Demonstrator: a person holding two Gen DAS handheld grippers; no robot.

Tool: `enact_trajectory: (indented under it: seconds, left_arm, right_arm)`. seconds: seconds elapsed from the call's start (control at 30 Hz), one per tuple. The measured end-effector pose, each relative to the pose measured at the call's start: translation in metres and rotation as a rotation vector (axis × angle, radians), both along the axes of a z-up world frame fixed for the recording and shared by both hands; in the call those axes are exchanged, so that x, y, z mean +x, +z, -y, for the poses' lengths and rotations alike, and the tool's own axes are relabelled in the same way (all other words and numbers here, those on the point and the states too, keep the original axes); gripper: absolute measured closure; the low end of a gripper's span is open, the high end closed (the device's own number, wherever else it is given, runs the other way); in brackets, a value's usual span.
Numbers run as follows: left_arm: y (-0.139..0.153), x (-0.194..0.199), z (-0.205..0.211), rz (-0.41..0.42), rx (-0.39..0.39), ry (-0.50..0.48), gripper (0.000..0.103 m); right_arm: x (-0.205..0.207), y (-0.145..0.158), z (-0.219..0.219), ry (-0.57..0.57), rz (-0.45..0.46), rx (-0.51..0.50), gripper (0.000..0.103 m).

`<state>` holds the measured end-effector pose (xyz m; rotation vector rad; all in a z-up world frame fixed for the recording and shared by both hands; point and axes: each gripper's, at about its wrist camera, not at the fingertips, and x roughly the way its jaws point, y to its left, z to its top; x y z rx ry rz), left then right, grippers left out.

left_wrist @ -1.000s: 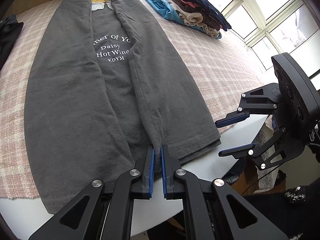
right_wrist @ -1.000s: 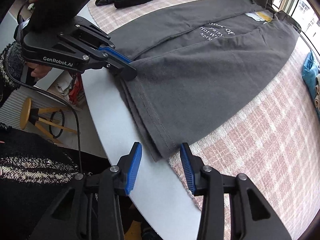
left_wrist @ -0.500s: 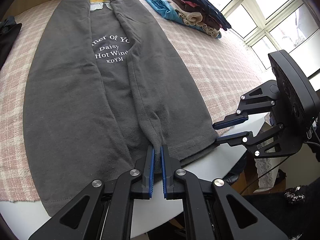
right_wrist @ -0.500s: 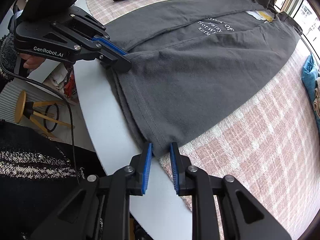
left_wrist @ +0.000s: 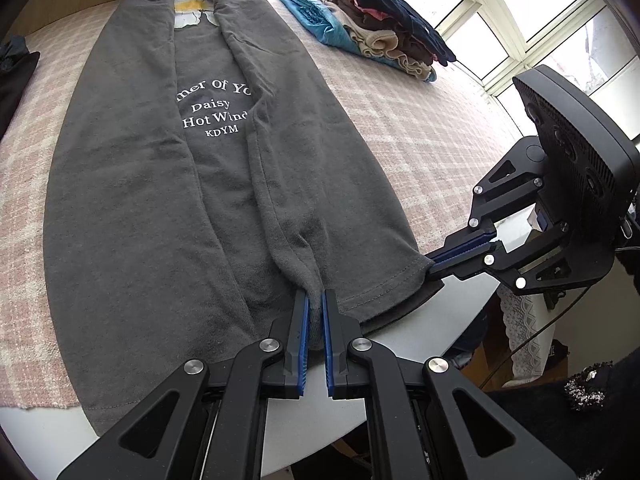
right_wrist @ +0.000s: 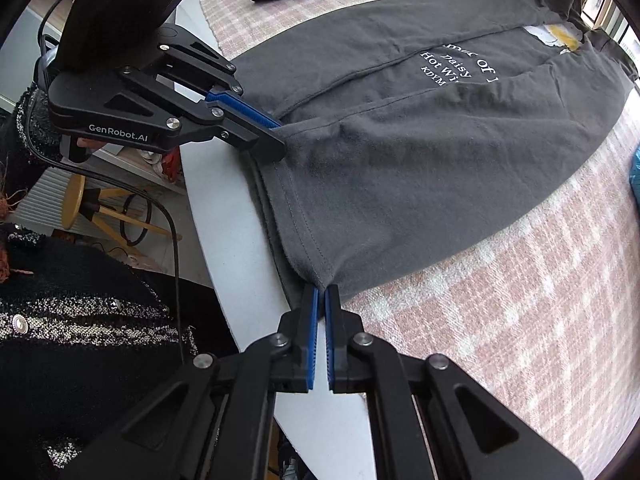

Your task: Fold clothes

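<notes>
Left gripper [left_wrist: 314, 300] clamped on near hem of T-shirt [left_wrist: 160, 208], right gripper [right_wrist: 321, 294] clamped on its near right corner. Thin bites; could slip on lifting, spoiling the side folds.

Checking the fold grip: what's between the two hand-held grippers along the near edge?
Only the grey T-shirt's hem, clearest in the right wrist view; left hand-held gripper and right hand-held gripper each pinch it.

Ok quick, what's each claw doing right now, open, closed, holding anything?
Left claw: closed on the hem of the grey T-shirt, at the folded-in edge.
Right claw: closed on the T-shirt's hem corner.
</notes>
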<state>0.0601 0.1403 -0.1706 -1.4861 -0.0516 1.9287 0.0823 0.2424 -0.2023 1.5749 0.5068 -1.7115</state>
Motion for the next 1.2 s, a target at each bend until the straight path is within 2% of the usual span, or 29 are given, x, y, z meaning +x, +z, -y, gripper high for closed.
enact_trajectory:
  seconds: [0.37,0.6,0.63,0.67,0.7,0.77,0.8,0.83,0.87,0.97,1.03,1.1,1.2]
  left_arm:
    - [-0.005,0.015,0.012,0.014,0.016,0.043,0.097]
    - [-0.004,0.014,0.019,0.024,0.046,0.065,0.097]
    - [-0.006,0.011,0.018,0.031,0.044,0.068,0.091]
    - [-0.008,0.009,0.016,0.040,0.039,0.074,0.080]
    - [-0.012,0.006,0.014,0.046,0.031,0.082,0.078]
    - [-0.015,0.004,0.009,0.024,0.031,0.073,0.079]
    - [-0.015,0.004,0.007,0.020,0.023,0.068,0.093]
    - [-0.015,0.005,0.006,0.017,0.021,0.065,0.099]
    - [-0.015,0.006,0.007,0.012,0.023,0.062,0.099]
    - [-0.012,0.011,0.008,-0.003,0.026,0.060,0.099]
    - [-0.010,0.012,0.009,-0.010,0.026,0.070,0.099]
    - [-0.007,0.012,0.006,-0.015,0.028,0.079,0.099]
    - [-0.003,0.015,0.007,-0.029,0.031,0.090,0.099]
  right_arm:
    - [0.025,-0.024,0.014,0.057,0.048,0.034,0.100]
    - [0.026,-0.015,0.009,0.075,0.083,0.041,0.100]
    - [0.024,-0.015,0.008,0.074,0.090,0.053,0.100]
    - [0.022,-0.015,0.008,0.069,0.106,0.053,0.100]
    - [0.022,-0.014,0.007,0.060,0.140,0.032,0.100]
    - [0.024,-0.007,0.005,0.048,0.216,-0.023,0.100]
    - [0.025,-0.004,0.004,0.045,0.244,-0.041,0.099]
    - [0.023,0.004,0.003,0.033,0.249,-0.053,0.098]
    - [0.019,0.011,0.000,0.013,0.246,-0.069,0.098]
    - [-0.033,0.034,-0.018,-0.131,0.154,-0.113,0.087]
    - [-0.082,0.045,-0.027,-0.229,0.055,-0.099,0.072]
    - [-0.145,0.057,-0.038,-0.324,-0.065,-0.052,0.070]
    - [-0.247,0.060,-0.054,-0.446,-0.147,-0.011,0.068]
